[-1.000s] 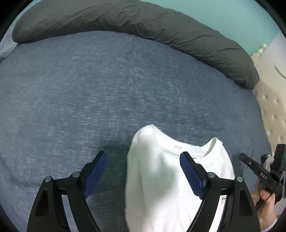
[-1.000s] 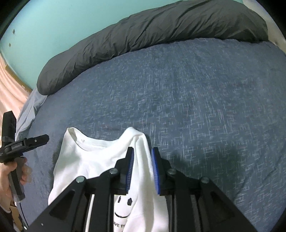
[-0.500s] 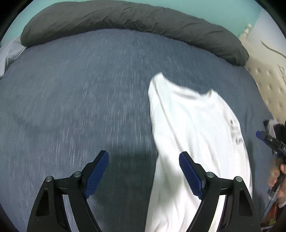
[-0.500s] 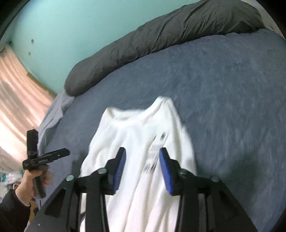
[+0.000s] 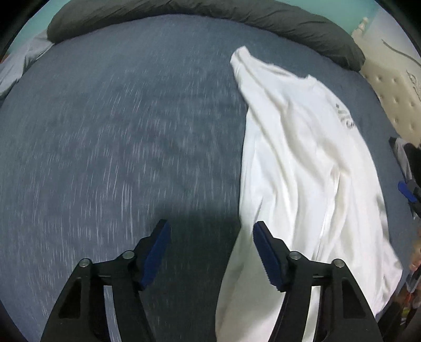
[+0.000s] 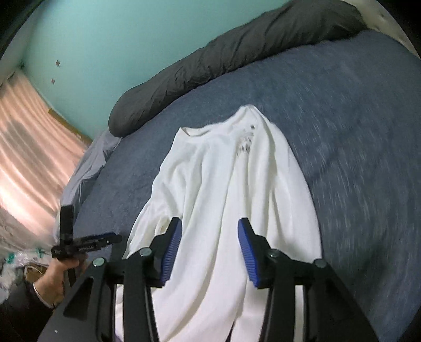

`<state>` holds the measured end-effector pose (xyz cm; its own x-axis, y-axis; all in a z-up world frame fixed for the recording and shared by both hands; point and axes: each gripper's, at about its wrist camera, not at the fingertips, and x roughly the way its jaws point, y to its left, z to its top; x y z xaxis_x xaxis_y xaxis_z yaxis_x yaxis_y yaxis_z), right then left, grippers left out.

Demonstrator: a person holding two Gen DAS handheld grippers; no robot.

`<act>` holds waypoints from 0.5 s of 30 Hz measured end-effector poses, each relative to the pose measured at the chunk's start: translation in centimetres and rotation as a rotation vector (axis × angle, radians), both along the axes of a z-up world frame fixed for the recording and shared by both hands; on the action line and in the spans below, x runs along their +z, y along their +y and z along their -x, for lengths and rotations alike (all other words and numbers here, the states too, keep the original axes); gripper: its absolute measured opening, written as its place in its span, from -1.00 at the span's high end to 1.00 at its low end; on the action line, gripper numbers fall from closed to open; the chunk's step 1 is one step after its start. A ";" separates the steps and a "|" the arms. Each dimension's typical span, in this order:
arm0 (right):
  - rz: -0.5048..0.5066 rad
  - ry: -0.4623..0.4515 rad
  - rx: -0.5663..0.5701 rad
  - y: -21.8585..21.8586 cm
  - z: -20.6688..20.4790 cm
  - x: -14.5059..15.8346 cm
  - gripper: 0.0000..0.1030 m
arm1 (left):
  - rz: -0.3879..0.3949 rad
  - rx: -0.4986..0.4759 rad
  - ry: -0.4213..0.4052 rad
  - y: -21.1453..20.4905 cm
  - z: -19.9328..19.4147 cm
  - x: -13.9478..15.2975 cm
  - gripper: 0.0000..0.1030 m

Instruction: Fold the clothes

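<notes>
Bed [image 5: 110,126]: a blue-grey speckled cover fills both views; everything below is placed against it.
Bolster [image 5: 289,23]: a long dark grey roll along the bed's far edge, under a teal wall [image 6: 110,42].
Headboard [image 5: 392,86]: cream, buttoned, at the bed's right end in the left view.
Curtain [image 6: 29,136]: pinkish, beyond the bed's left side in the right view.
Shirt [image 5: 302,163]: white, lying lengthwise on the bed with its collar toward the bolster and its hem toward the cameras; sides turned in, soft creases down its length.
Writing: a small dark print near the shirt's chest [image 6: 246,143], too blurred to read.
Left gripper [image 5: 210,252]: over the bed at the shirt's left edge; its blue pads have just been closing but stand apart, only bed cover and the shirt's edge behind the gap.
Right gripper [image 6: 209,250]: above the shirt's lower half; pads have just been opening and stand apart, pressing nothing.
Hand [image 6: 56,276]: off the bed's left side, holding the left gripper's handle.
</notes>
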<state>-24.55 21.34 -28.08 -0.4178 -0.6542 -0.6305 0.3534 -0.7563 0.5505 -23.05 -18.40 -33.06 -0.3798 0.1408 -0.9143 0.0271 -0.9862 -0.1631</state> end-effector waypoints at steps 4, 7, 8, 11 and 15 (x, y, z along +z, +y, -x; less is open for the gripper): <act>0.008 0.005 -0.025 0.6 -2.5 -0.6 0.13 | 0.003 0.029 -0.012 -0.3 -2.6 -0.2 -0.32; 0.009 0.022 -0.032 0.7 -3.6 -0.5 0.13 | 0.008 0.049 -0.012 -0.6 -4.1 -0.1 -0.32; 0.004 0.030 -0.032 0.6 -4.0 -0.4 0.13 | 0.008 0.055 -0.014 -0.5 -4.6 -0.1 -0.32; 0.002 0.060 -0.012 0.2 -4.9 -0.3 0.13 | -0.009 0.070 -0.019 -0.2 -5.9 -0.6 -0.30; 0.067 0.053 -0.003 -0.2 -5.5 -0.6 0.13 | -0.024 0.094 -0.028 -0.3 -7.1 -1.4 -0.26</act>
